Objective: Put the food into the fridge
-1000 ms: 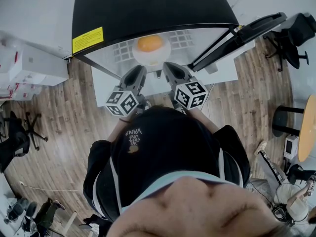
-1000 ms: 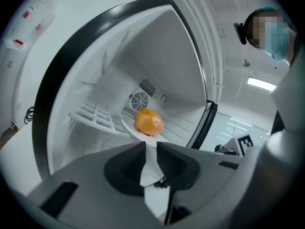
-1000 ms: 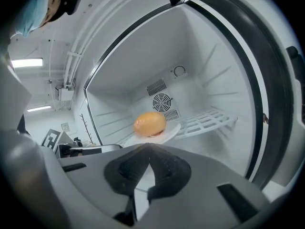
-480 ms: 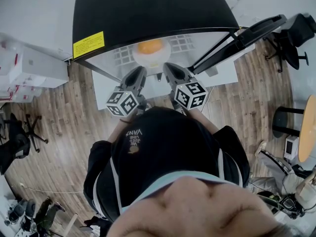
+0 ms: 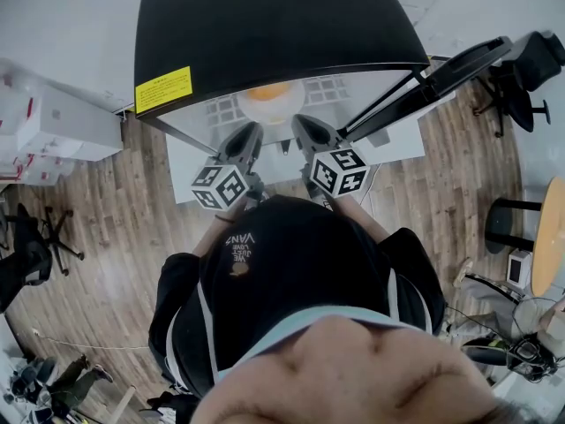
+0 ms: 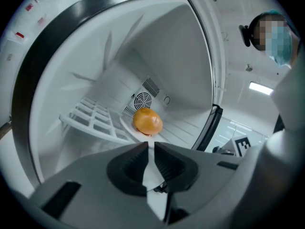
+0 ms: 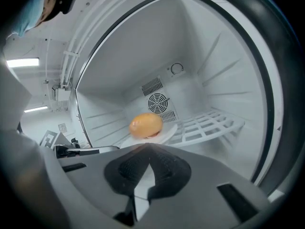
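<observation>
Right gripper view: food point(image 7: 146, 125) rests on plate point(image 7: 170, 129) on fridge shelf point(image 7: 209, 120). Your left tool point(image 6: 149, 146), right tool point(image 7: 148, 149) closed, empty. Risk: you slam door point(image 5: 459, 60) hard, plate slides off.

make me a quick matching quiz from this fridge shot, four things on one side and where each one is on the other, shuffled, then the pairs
Things:
1. bun
2. plate
3. fan vent
4. yellow sticker

Places:
a. on the black top of the fridge
b. on the wire shelf
c. on the plate
d. in the back wall

Pairs: 1-c, 2-b, 3-d, 4-a
</observation>
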Available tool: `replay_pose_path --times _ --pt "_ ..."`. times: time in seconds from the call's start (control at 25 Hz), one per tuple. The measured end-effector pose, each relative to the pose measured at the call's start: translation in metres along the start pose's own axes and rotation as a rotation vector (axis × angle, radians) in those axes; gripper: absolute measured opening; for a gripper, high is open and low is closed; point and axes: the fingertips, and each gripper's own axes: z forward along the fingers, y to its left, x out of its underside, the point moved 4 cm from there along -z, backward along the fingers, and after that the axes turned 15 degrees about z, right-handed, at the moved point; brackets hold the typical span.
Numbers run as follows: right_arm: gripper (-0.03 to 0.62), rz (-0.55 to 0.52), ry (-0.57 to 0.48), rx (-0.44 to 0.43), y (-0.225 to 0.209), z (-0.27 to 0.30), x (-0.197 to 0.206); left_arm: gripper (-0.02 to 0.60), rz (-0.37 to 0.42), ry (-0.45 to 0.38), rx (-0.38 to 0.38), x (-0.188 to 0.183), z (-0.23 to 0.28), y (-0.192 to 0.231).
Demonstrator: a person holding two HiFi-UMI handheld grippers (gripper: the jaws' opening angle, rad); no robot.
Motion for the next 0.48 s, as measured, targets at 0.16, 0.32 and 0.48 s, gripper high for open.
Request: replay_pose_path --times 0.16,0.32,0.48 --pt "0.012 0.003 -0.001 -0.004 -0.001 0.005 -0.004 0.044 -0.006 0.002 0.006 -0.002 0.005 0.001" --pt "0.012 0.004 -0.003 -0.006 -0.002 0.010 -0.006 0.043 -0.018 0.001 0.008 -0.003 0.009 0.004" --pt "0.012 0.005 -0.002 -0.009 -0.003 0.014 -0.008 0.039 -0.020 0.002 0.005 -0.005 0.012 0.007"
